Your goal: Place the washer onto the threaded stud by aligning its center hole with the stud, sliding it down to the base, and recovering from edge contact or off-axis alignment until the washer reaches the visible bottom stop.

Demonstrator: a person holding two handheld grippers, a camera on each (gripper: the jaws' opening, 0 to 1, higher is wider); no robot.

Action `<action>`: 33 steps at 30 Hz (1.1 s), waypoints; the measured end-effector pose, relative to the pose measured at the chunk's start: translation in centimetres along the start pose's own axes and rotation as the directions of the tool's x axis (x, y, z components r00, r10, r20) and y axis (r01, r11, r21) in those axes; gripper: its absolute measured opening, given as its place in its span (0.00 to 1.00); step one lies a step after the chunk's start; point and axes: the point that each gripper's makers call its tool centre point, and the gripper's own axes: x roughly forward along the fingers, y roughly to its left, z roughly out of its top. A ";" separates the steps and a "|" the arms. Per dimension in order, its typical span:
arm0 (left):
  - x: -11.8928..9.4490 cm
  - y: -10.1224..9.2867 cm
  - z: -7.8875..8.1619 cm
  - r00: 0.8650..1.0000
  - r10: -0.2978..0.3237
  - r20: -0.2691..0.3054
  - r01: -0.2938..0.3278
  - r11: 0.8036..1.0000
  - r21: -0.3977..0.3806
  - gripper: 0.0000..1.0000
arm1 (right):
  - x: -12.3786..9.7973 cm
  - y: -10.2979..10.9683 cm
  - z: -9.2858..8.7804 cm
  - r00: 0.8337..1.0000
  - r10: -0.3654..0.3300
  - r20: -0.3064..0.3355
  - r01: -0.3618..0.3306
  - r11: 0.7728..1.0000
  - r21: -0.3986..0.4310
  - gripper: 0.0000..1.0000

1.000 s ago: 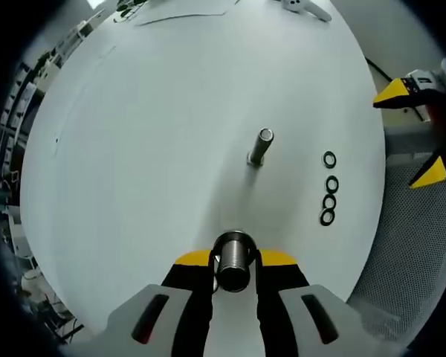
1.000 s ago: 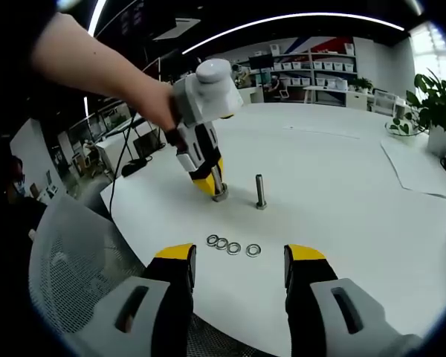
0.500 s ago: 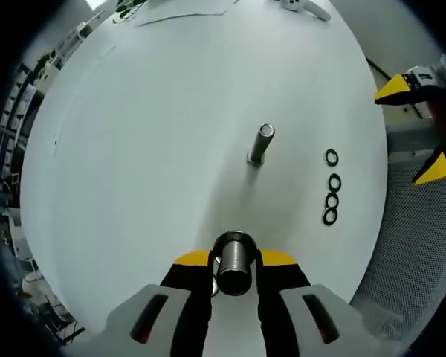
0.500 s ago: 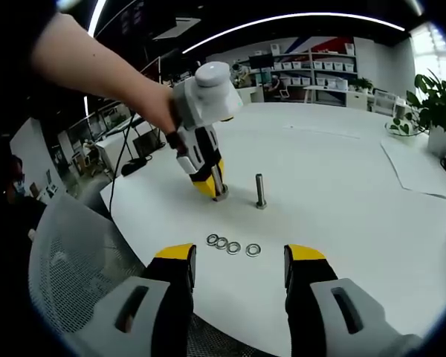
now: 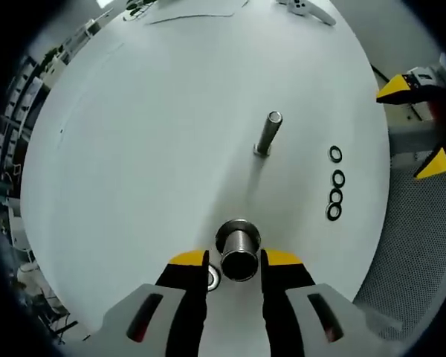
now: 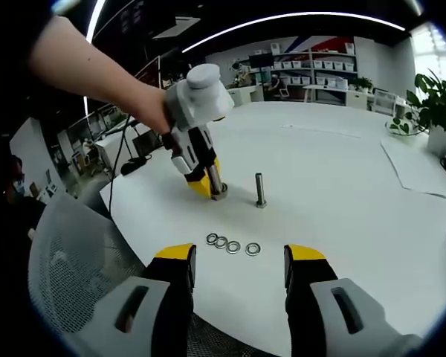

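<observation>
I see my left gripper [image 5: 236, 262] spread around a stud [image 5: 239, 251] standing on the white table [image 5: 134, 149], one washer [image 5: 212, 278] lying at its base, while my right gripper [image 6: 236, 262] hangs open above four loose washers [image 6: 233, 245] near a second stud [image 6: 260, 191]

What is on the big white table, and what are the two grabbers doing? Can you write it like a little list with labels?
table: round and white
near stud: upright threaded stud between the left gripper's parted jaws
washer by stud: one washer at the near stud's base, beside one jaw
far stud: second stud standing free
loose washers: row of four flat on the table
right gripper: open, off the table, facing the washer row
</observation>
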 end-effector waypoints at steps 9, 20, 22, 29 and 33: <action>-0.5 1.4 -1.5 1.000 0.002 -0.003 -0.003 0.999 -0.049 0.27 | 0.0 0.0 0.0 1.000 0.002 -0.001 -0.002 1.000 -0.002 0.50; -0.6 2.8 -3.1 1.000 0.008 -0.005 -0.009 0.995 -0.104 0.31 | 0.1 0.0 -0.1 1.000 0.002 -0.004 -0.002 1.000 -0.003 0.50; -0.6 2.8 -3.3 1.000 0.007 -0.008 -0.008 0.994 -0.105 0.32 | 0.1 0.1 -0.1 1.000 0.002 -0.004 -0.003 1.000 -0.003 0.50; 0.0 2.9 -3.5 1.000 -0.010 -0.009 0.009 0.993 -0.120 0.34 | 0.1 0.0 -0.1 1.000 0.002 -0.005 -0.002 1.000 -0.003 0.50; 0.1 2.8 -3.5 1.000 -0.020 -0.007 0.019 0.993 -0.117 0.35 | 0.1 0.0 -0.1 1.000 0.001 -0.006 -0.001 1.000 -0.004 0.50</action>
